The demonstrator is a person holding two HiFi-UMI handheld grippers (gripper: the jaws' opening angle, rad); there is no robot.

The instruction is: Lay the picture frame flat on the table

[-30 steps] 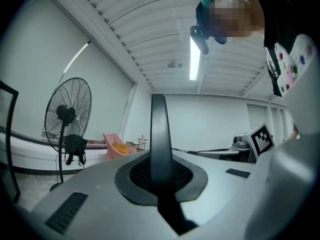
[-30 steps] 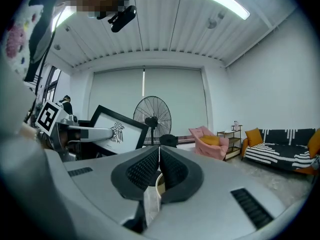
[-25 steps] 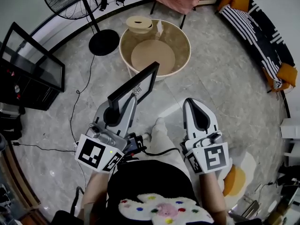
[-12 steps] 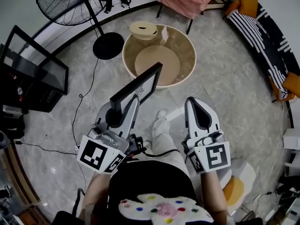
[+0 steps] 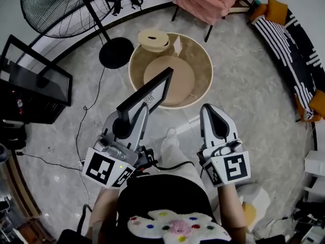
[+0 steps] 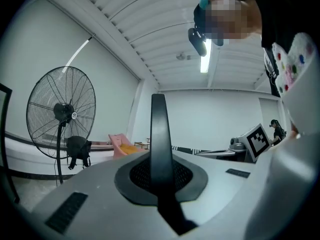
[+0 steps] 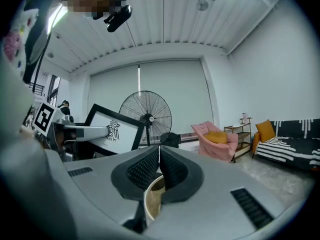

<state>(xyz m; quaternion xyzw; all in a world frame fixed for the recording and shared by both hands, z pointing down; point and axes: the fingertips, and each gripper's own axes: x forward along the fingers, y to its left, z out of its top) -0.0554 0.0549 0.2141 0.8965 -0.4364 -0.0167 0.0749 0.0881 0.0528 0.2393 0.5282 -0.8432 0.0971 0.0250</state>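
A black picture frame (image 5: 147, 94) with a white print stands on edge in the air, tilted, above the near rim of a round table (image 5: 203, 88). My left gripper (image 5: 133, 117) is shut on the frame's lower edge; in the left gripper view the frame (image 6: 160, 149) shows as a thin black bar between the jaws. In the right gripper view the frame (image 7: 116, 128) appears at the left with the left gripper in front of it. My right gripper (image 5: 217, 116) hangs beside it, shut and empty, with its jaws together (image 7: 159, 166).
The round glass-topped table carries a tan lidded box (image 5: 153, 38) at its far rim and a round tan disc (image 5: 172, 78) under the glass. A standing fan (image 5: 66, 9), a black glass stand (image 5: 35, 83), a pink armchair (image 5: 205, 1) and a striped sofa (image 5: 294, 50) surround it. A cable (image 5: 84, 116) trails on the floor.
The whole view has shifted: the table now lies a little nearer to the frame's top edge. Both grippers keep their grip and spacing.
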